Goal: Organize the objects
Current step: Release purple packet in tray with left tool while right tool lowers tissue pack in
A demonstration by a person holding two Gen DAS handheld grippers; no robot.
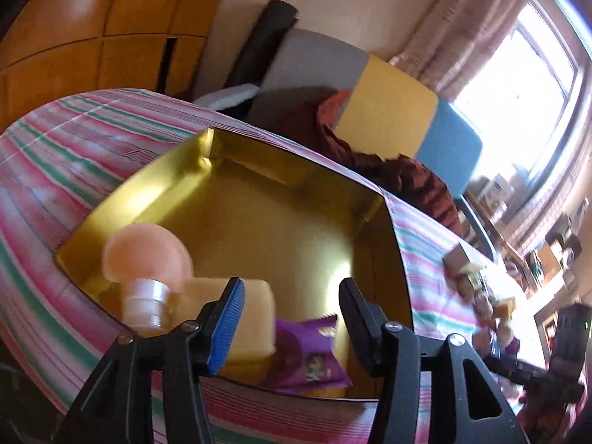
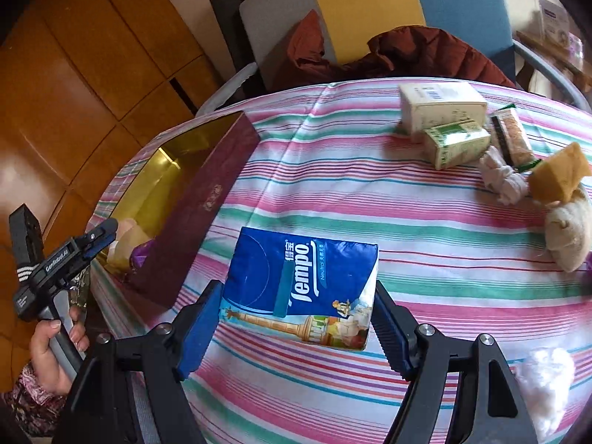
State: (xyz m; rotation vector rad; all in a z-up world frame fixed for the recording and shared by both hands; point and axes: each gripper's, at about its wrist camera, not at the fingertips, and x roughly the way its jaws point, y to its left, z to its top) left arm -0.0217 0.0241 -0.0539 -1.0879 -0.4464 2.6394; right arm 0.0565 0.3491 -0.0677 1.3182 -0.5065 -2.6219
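An open box (image 1: 177, 181) with a gold lining and maroon outer wall (image 2: 199, 199) sits on the striped tablecloth. Inside lie a peach round piece (image 1: 148, 251), a white-capped bottle (image 1: 144, 303), a yellow block (image 1: 255, 318) and a purple packet (image 1: 307, 355). My left gripper (image 1: 292, 318) hangs open over the box's near end with nothing between its pads; the right wrist view shows it (image 2: 100, 236) there, a hand (image 2: 55, 336) holding it. My right gripper (image 2: 296, 333) is shut on a blue tissue pack (image 2: 299, 281), pads on both its sides, to the right of the box.
At the table's far right lie a white box (image 2: 440, 103), a green-and-white carton (image 2: 455, 144), a snack bar (image 2: 510, 140), a white cloth bundle (image 2: 503, 177), a yellow sponge (image 2: 558, 174) and a beige plush (image 2: 569, 233). Cotton wool (image 2: 544, 377) is near right. A chair with a jacket (image 2: 425, 51) stands behind.
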